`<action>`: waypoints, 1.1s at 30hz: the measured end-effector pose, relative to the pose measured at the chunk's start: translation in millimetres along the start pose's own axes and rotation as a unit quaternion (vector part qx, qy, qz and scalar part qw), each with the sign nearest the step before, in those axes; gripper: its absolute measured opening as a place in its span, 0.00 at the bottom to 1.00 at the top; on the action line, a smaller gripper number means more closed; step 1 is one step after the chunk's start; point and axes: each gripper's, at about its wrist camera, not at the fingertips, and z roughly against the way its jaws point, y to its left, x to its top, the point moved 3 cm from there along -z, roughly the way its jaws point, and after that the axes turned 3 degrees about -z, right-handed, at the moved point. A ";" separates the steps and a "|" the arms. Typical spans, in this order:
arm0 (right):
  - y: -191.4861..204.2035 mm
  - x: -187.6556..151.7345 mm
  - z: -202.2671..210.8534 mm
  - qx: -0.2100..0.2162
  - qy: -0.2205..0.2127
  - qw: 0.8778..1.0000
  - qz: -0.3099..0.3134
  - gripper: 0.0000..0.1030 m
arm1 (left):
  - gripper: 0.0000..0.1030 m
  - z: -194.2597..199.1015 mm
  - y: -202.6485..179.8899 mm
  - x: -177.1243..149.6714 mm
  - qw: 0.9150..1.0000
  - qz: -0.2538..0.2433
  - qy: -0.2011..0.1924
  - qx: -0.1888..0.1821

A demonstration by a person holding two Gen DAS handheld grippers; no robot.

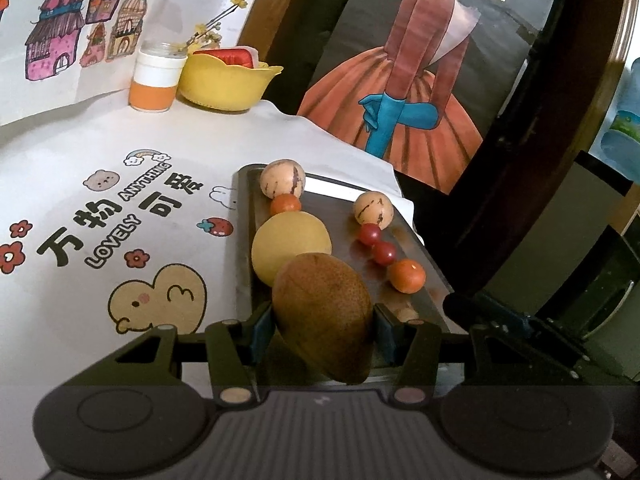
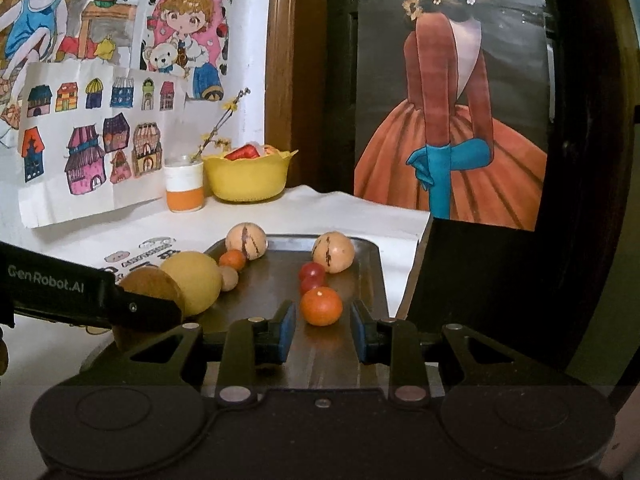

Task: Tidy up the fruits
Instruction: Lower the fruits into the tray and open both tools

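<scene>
Stood on the white printed tablecloth (image 1: pixel 80 140): dark tray (image 2: pixel 368 280), yellow bowl (image 1: pixel 224 84), orange-banded jar (image 1: pixel 154 80).

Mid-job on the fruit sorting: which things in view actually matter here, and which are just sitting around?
Job:
- dark tray
- brown pear, between the left gripper pads
- yellow round fruit
- striped melons
- cherry tomatoes
- orange tangerine, ahead of the open right gripper

Lying about:
- yellow bowl
- orange-and-white jar
- wall drawings

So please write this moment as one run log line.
left gripper: shut on brown pear | right gripper: open, facing orange tangerine | tray: two fruit rows
</scene>
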 end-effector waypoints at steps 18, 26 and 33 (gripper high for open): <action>-0.8 -8.4 10.5 -0.007 -0.002 0.999 -0.036 0.61 | 0.56 -8.5 -0.3 -7.1 1.000 -0.006 0.010 0.005; -2.2 -6.8 15.6 -0.017 -0.013 0.999 -0.045 0.81 | 0.65 -0.5 -3.4 -5.3 1.000 -0.016 -0.010 0.011; -4.1 -6.5 21.7 -0.032 -0.022 0.998 -0.039 0.91 | 0.74 12.8 -3.4 -2.6 0.999 -0.019 -0.035 0.024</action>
